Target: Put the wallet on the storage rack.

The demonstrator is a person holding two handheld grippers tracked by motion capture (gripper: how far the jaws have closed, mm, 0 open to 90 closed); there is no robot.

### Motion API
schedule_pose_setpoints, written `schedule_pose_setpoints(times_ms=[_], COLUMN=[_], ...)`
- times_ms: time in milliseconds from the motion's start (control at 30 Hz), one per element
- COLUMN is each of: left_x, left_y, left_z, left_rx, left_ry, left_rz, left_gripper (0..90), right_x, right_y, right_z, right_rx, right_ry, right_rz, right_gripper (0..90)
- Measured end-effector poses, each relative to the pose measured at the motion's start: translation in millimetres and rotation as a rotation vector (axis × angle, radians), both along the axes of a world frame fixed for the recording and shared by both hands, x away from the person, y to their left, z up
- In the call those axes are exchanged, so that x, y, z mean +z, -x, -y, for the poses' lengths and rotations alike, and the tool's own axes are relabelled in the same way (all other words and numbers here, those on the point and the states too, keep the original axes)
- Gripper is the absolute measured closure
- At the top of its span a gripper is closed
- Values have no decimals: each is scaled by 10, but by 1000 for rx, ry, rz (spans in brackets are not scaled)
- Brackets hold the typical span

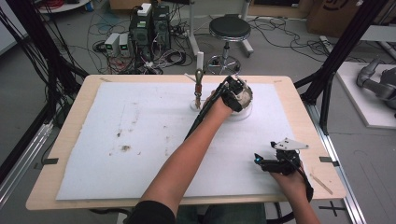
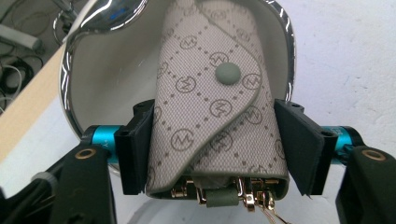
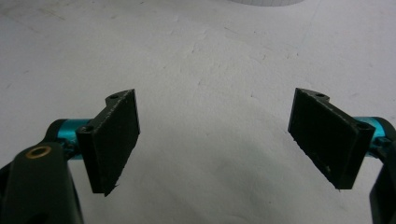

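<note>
Left gripper (image 2: 217, 149), as I read it from its own camera, has its two black jaws flanking a key pouch (image 2: 215, 116); the left pad touches the pouch's edge, while a narrow gap shows at the right pad, so I take the jaws as slightly spread rather than pinching. The key pouch is a beige woven-look case printed with a repeating circled-letter monogram and dotted diamond lines. Its pointed flap folds across the front and is fastened by a round grey-green snap (image 2: 227, 74). At its lower end, gold-coloured key hooks (image 2: 247, 196) and a grey-green tab protrude. The pouch lies with its far end inside a bowl (image 2: 93, 88) that has a shiny chrome rim and a pale interior. In the high view, the bowl (image 1: 246, 89) sits at the far middle of the white mat (image 1: 140, 140) covering the wooden table (image 1: 65, 116), just beside a small upright stand (image 1: 198, 88).

My left forearm (image 1: 187, 154) stretches diagonally across the mat, the hand angled down over the bowl. Right gripper (image 1: 261, 162) rests near the table's near right edge, well apart from the bowl, its grey three-cornered plate (image 1: 290, 144) uppermost. Its own view shows the jaws spread wide above bare mat (image 3: 210, 70), with nothing between them.
</note>
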State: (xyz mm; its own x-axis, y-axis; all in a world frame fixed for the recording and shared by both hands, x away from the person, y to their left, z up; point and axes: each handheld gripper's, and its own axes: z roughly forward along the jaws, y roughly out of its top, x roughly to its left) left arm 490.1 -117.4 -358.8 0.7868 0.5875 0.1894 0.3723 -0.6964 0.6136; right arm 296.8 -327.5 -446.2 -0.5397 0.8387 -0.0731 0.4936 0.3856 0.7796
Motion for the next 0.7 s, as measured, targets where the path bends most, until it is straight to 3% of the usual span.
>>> schedule_pose_setpoints(times_ms=[133, 333, 700], left_x=[39, 113, 304], left_y=[16, 31, 188], left_z=[1, -59, -407], left_rx=[-6, -7, -9], left_ry=[14, 61, 193], left_rz=[34, 35, 35], left_gripper=[300, 253, 242], right_x=[-2, 5, 5], right_y=[-1, 4, -2], right_z=[1, -10, -44], right_rx=[0, 3, 2], right_ry=[1, 5, 5], right_rz=[-1, 1, 3], right_gripper=[168, 168, 168])
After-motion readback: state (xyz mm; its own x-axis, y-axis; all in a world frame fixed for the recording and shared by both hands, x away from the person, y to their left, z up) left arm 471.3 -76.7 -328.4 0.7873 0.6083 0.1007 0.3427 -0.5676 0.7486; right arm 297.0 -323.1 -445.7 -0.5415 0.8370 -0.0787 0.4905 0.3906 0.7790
